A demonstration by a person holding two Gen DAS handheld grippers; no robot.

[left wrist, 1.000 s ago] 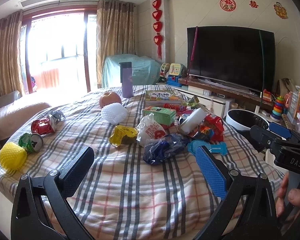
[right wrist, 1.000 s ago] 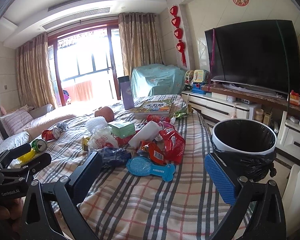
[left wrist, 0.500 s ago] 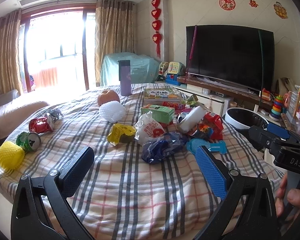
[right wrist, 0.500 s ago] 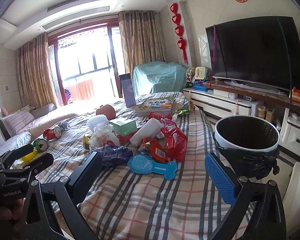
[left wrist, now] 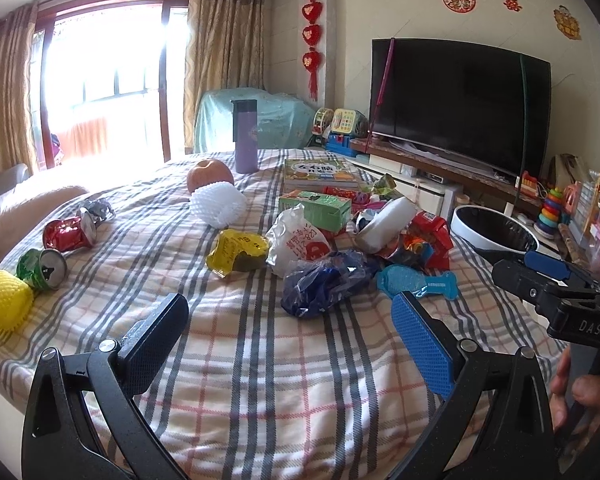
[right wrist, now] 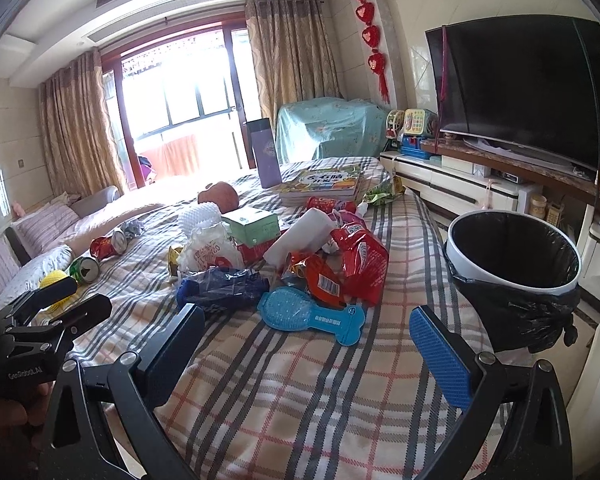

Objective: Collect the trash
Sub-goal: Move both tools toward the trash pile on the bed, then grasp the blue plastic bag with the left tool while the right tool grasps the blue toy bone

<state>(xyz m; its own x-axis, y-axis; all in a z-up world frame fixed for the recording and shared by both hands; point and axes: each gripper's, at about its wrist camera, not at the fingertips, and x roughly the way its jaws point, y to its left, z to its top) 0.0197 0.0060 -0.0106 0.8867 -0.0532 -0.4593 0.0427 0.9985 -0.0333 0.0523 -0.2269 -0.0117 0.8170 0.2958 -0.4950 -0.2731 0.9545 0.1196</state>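
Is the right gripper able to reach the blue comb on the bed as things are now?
Probably yes: the right gripper is open and empty, and the blue comb lies uncovered just ahead, with only bare plaid blanket between.

The white bottle (right wrist: 300, 232) is partly hidden under the red wrappers (right wrist: 360, 260). The yellow net ball (right wrist: 54, 282) hides behind the left gripper (right wrist: 66, 306).

Plaid cloth (left wrist: 260, 360), blue bag (left wrist: 324, 284) (crumpled).

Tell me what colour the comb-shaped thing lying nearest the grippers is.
Light blue. The comb-shaped piece shows best in the right wrist view, on the plaid cloth.
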